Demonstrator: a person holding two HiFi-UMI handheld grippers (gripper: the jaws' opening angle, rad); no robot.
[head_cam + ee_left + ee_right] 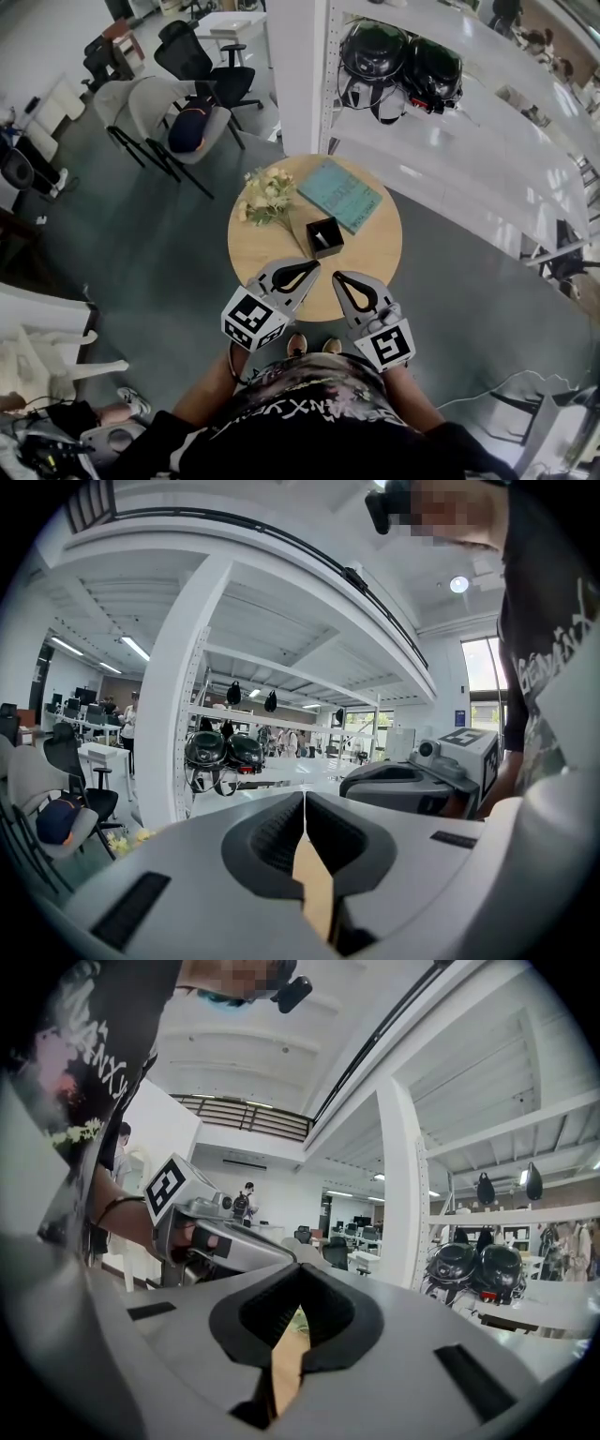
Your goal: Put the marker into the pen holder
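In the head view a black square pen holder [325,237] stands near the middle of the round wooden table [375,253]. A thin pale stick, probably the marker [322,240], leans inside it. Both grippers hover over the table's near edge, side by side and pointing at the holder. My left gripper [312,267] has its jaws shut with nothing between them, and its tips meet in its own view too [305,803]. My right gripper [338,276] is likewise shut and empty [301,1277]. Neither touches the holder.
A bunch of pale flowers [265,195] lies at the table's left and a teal book [340,194] at its back. Office chairs [187,112] stand behind on the left. A white shelf unit with two black helmets [401,56] rises behind on the right.
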